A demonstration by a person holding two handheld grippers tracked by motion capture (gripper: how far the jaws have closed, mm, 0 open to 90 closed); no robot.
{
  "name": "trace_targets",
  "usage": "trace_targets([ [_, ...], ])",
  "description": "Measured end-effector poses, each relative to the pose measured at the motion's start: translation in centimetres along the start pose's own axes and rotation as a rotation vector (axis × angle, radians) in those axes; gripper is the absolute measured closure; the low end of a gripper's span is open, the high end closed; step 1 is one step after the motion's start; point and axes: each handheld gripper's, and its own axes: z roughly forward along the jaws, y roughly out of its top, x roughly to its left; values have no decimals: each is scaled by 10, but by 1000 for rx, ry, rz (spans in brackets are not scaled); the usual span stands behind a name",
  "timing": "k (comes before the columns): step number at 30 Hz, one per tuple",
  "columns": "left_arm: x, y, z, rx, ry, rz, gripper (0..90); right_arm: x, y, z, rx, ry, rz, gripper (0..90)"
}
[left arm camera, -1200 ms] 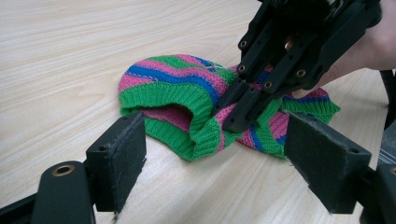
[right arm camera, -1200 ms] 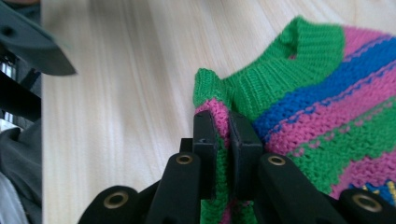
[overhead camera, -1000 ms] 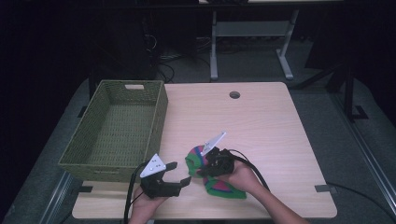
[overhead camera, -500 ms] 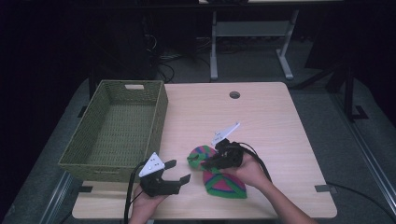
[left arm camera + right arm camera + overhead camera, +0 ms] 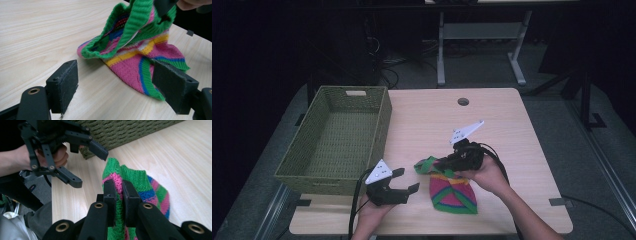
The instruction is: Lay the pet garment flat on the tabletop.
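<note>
A knitted hat (image 5: pixel 453 192) with pink, green, yellow and blue stripes lies near the front of the wooden table (image 5: pixel 502 125). My right gripper (image 5: pixel 445 163) is shut on its green ribbed brim and holds that edge up off the table. In the right gripper view the knitted hat (image 5: pixel 130 180) is pinched between the jaws of the right gripper (image 5: pixel 119 187). My left gripper (image 5: pixel 406 181) stands open to the left of the hat, close to the table's front edge. In the left gripper view the lifted hat (image 5: pixel 140 50) hangs just beyond the open left gripper (image 5: pixel 120 72).
A green woven basket (image 5: pixel 337 142) stands on the left part of the table, close behind the left gripper. A round cable hole (image 5: pixel 463 101) sits near the table's far edge. Bare wood lies to the right of the hat.
My right gripper has risen and shifted a little toward the far side, pulling the hat's brim up with it. The left gripper has stayed put.
</note>
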Motion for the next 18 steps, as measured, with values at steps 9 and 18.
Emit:
trace_targets([
  [9, 2, 7, 17, 16, 9, 10, 234, -2, 1, -15, -40, 12, 8, 829],
  [18, 15, 11, 37, 36, -4, -41, 366, -5, 1, -26, -74, 27, 16, 829],
])
